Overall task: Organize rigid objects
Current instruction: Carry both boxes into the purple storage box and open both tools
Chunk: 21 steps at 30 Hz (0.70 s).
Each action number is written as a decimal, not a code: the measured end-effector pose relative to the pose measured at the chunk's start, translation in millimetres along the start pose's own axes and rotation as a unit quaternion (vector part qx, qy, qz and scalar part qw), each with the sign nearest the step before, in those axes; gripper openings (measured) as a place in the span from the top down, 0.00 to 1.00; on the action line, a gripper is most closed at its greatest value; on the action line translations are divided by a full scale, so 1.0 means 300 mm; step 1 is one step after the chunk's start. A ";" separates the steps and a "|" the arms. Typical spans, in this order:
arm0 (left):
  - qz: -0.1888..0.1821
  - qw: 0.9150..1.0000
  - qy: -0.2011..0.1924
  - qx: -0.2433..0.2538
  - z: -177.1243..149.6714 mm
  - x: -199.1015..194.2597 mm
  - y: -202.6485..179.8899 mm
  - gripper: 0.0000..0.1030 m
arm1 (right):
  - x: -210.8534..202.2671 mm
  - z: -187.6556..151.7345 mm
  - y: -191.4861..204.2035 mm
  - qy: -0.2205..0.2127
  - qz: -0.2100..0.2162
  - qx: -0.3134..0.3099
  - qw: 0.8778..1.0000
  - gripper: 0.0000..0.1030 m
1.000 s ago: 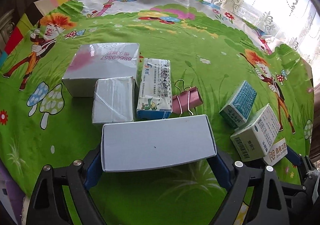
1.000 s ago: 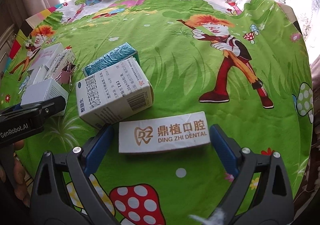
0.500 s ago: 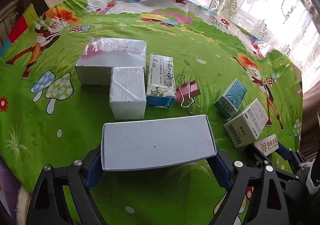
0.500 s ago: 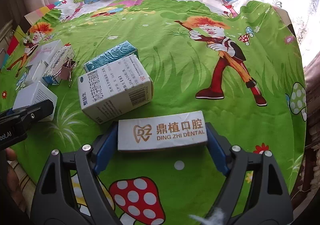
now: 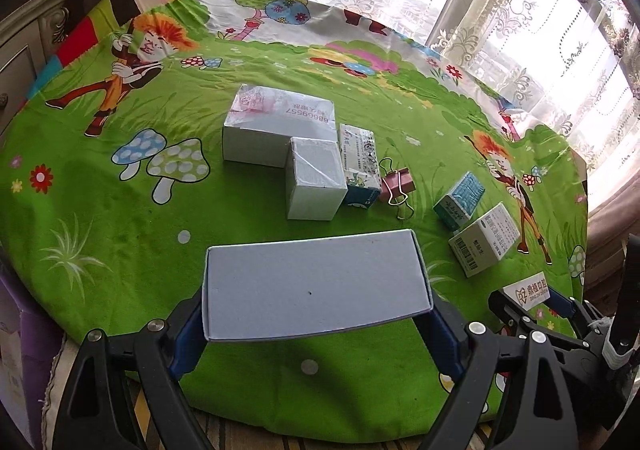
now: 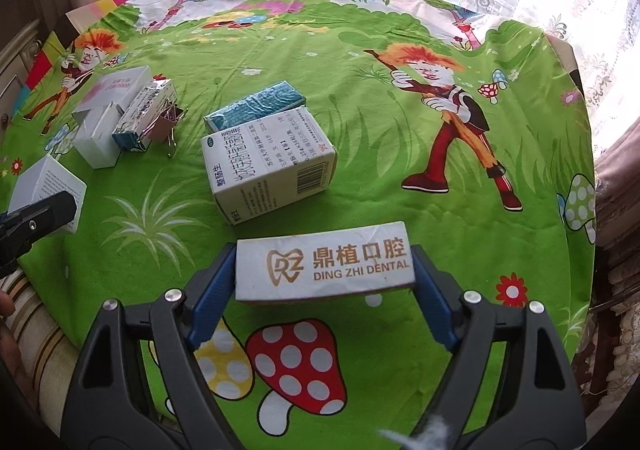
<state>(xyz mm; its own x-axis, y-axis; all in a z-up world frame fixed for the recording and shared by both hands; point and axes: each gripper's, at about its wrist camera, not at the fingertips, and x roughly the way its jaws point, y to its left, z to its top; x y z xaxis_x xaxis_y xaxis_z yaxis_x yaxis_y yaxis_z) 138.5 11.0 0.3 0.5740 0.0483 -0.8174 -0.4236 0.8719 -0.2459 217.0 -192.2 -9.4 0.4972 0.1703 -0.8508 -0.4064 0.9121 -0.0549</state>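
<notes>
Between your left gripper's (image 5: 316, 286) blue pads sits a plain grey-white box (image 5: 314, 284), clamped at both short ends with the jaws spread wide. Your right gripper (image 6: 322, 270) likewise clamps the white Ding Zhi Dental box (image 6: 322, 268) end to end, pads pressing on it.

Under both lies a round table with a bright green cartoon cloth (image 5: 120, 210); lace curtains (image 5: 520, 10) and a sunlit window stand at twelve o'clock.

From your left gripper, a cluster sits at twelve o'clock: a large white box (image 5: 276, 126), a small white box (image 5: 316, 178) touching it, a blue-and-white carton (image 5: 360, 162) beside that, and a pink binder clip (image 5: 396, 182). From your right gripper, a white medicine box (image 6: 268, 166) lies at eleven o'clock, just beyond the held box, with a teal box (image 6: 256, 106) touching behind it.
</notes>
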 end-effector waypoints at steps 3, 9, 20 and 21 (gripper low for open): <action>-0.006 1.000 -0.007 -0.009 -0.011 -0.028 0.025 0.12 | -0.016 -0.008 -0.002 0.003 0.002 0.003 1.000 0.18; -0.016 0.999 -0.024 -0.027 -0.029 -0.089 0.075 0.12 | -0.056 -0.027 0.013 0.004 0.004 0.001 1.000 0.18; -0.038 0.997 -0.045 -0.050 -0.065 -0.180 0.143 0.12 | -0.119 -0.038 0.055 0.002 0.014 -0.007 1.000 0.18; -0.040 0.997 -0.046 -0.053 -0.068 -0.188 0.150 0.12 | -0.124 -0.038 0.059 0.002 0.015 -0.008 1.000 0.18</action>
<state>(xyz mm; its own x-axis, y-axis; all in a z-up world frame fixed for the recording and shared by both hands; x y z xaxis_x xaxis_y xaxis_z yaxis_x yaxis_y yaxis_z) 72.8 37.4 24.6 0.6690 0.0291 -0.7427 -0.4418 0.8191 -0.3658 182.5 -186.6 15.4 0.4818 0.1953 -0.8542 -0.4328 0.9007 -0.0381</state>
